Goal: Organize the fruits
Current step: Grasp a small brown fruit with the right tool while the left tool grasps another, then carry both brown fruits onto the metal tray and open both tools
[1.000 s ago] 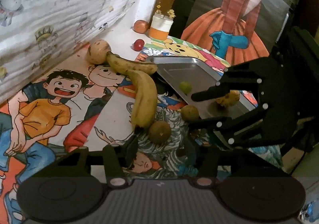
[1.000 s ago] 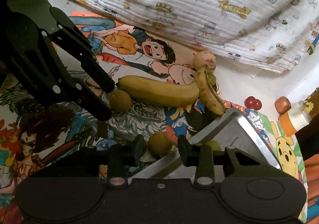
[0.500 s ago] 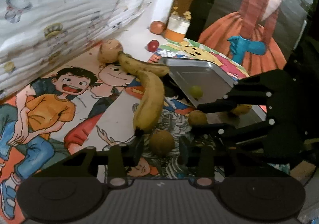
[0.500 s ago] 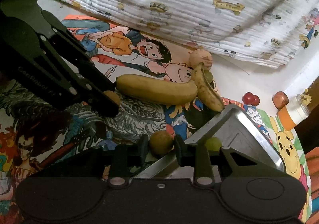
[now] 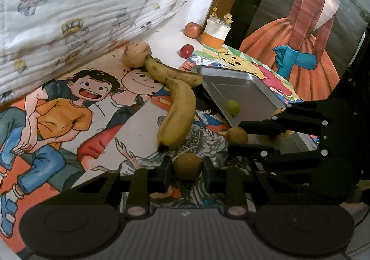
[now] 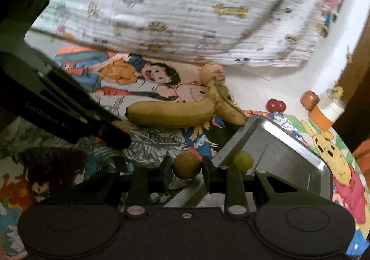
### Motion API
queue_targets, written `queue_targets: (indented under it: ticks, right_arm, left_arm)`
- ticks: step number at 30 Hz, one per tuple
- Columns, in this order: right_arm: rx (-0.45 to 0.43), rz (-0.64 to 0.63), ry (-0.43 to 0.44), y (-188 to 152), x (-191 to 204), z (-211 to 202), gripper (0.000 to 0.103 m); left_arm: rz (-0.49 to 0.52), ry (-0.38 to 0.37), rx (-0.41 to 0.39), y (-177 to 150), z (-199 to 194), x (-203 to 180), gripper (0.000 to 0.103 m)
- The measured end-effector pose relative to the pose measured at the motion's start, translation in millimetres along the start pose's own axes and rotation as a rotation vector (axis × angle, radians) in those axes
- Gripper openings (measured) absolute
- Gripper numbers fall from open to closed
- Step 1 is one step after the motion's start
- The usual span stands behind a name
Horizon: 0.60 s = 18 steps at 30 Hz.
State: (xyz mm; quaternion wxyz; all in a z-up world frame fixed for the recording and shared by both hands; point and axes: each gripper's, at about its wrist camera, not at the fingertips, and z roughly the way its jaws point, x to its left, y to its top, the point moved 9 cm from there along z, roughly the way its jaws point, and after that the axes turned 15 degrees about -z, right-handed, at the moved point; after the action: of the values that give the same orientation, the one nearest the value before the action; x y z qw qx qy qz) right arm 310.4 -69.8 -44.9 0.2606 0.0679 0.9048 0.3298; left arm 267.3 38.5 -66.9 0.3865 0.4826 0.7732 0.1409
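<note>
**Two small brown fruits, one between each pair of jaws**

Nearest the left wrist camera, the left gripper [image 5: 187, 168] has a small round brown fruit [image 5: 187, 166] between its jaws, which are closing; both pads appear to touch its sides. In the right wrist view the right gripper [image 6: 186, 166] is clamped on a second brown fruit [image 6: 186, 164], right at the near edge of the metal tray [image 6: 291, 144].

Both fruits look light, firm and dull-skinned, so they should not slip readily, but a round body can squirt out if pinched off-centre. The sound hold is across the widest part, as both grips look now, and gentle, since ripe flesh bruises.

Just beyond the left fruit lies a yellow banana [image 5: 179, 114] on the cartoon-print mat [image 5: 69, 116], its far end against a spotted banana [image 5: 171, 72]. Bananas are heavier, soft and long; I would take one near the middle so it does not swing. A green grape [image 6: 243, 160] sits inside the tray, and it is small, smooth and likely to roll.

Farther back are a pale round fruit [image 5: 136, 53], a red fruit [image 5: 186, 50], a reddish apple [image 5: 193, 30] and an orange-bottomed jar [image 5: 216, 34].

Whether either brown fruit is off the mat I cannot tell. The right gripper's body hides a yellowish thing on the tray's far side, the tray's near corner is covered, and the right view is blurred
</note>
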Motion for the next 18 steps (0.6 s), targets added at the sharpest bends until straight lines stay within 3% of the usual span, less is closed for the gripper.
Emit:
queue_targets:
  ticks: [10,18]
  right_arm:
    - [-0.065,0.237,-0.107,-18,-24,-34,0.03]
    - [-0.07,0.413,-0.19,-51,-44,-54,0.03]
  left_arm:
    - [-0.063,-0.029,-0.018,-6,-2,-10,0.03]
    - [-0.026,-0.08,-0.046,-2,4,-45,0.03]
